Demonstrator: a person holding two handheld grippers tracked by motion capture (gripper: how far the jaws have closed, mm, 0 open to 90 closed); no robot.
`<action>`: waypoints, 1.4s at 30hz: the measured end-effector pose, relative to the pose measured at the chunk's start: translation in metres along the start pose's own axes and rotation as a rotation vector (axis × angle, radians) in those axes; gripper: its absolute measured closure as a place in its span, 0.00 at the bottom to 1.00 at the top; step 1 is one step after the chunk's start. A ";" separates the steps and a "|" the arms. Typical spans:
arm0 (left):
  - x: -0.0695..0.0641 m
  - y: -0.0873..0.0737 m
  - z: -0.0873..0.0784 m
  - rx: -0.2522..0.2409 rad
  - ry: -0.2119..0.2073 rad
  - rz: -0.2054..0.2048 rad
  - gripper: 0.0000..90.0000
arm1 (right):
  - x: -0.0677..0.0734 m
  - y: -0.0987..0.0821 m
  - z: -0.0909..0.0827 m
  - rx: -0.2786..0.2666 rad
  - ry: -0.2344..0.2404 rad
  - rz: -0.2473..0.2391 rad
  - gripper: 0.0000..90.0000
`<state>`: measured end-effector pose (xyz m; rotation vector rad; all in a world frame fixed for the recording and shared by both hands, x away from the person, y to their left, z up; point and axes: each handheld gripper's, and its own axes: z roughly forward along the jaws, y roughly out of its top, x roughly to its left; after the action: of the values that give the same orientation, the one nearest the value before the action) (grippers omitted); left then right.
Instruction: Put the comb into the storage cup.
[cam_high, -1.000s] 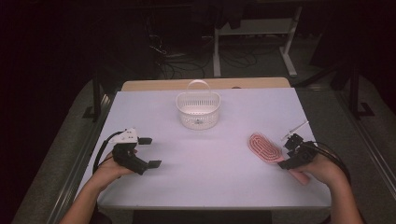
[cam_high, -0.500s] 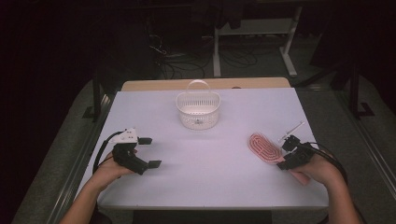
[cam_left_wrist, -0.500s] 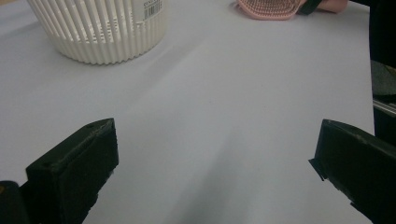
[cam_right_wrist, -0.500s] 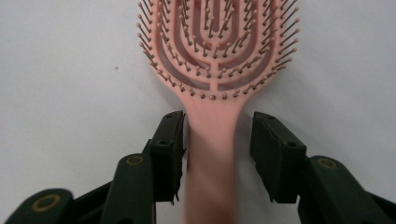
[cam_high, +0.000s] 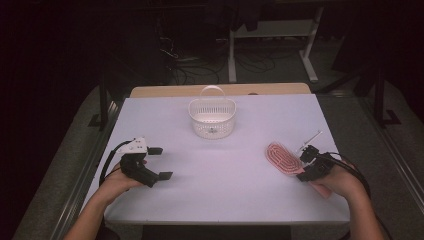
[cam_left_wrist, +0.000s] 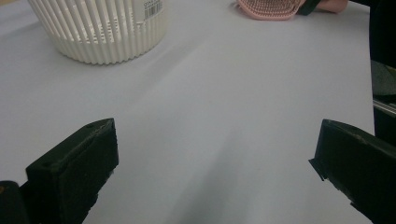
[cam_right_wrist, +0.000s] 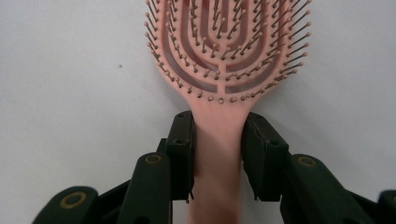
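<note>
Hairbrush handle sits between the right gripper jaws, just closed onto it; lift looks next; left gripper jaws apart.

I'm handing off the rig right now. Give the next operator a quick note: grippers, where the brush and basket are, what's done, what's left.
Right gripper: jaws have just been closing on the handle of the pink hairbrush; the pads sit against both sides of the handle, just below the head.
Left gripper: open, holding nothing, resting at the table's near left.
Hairbrush: flat on the white table, near right, bristles up, not lifted.
White basket: far centre of the table, upright, handle up; looks empty from the high view.
Done: brush gripped.
Left: probably lift the brush and carry it to the basket.
</note>
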<state>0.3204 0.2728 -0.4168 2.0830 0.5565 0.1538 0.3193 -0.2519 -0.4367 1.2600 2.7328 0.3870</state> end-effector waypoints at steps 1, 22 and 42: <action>0.000 0.000 0.000 0.001 0.000 0.001 0.00 | 0.000 0.000 0.000 0.003 -0.002 -0.004 0.72; 0.000 0.000 0.000 0.000 0.000 0.001 0.00 | 0.003 0.003 0.001 0.024 -0.019 0.022 0.76; 0.000 0.000 0.000 0.002 0.001 0.003 0.00 | -0.009 -0.007 -0.004 -0.160 0.100 0.104 0.77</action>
<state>0.3202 0.2729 -0.4162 2.0856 0.5536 0.1562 0.3186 -0.2638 -0.4346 1.3784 2.6585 0.6827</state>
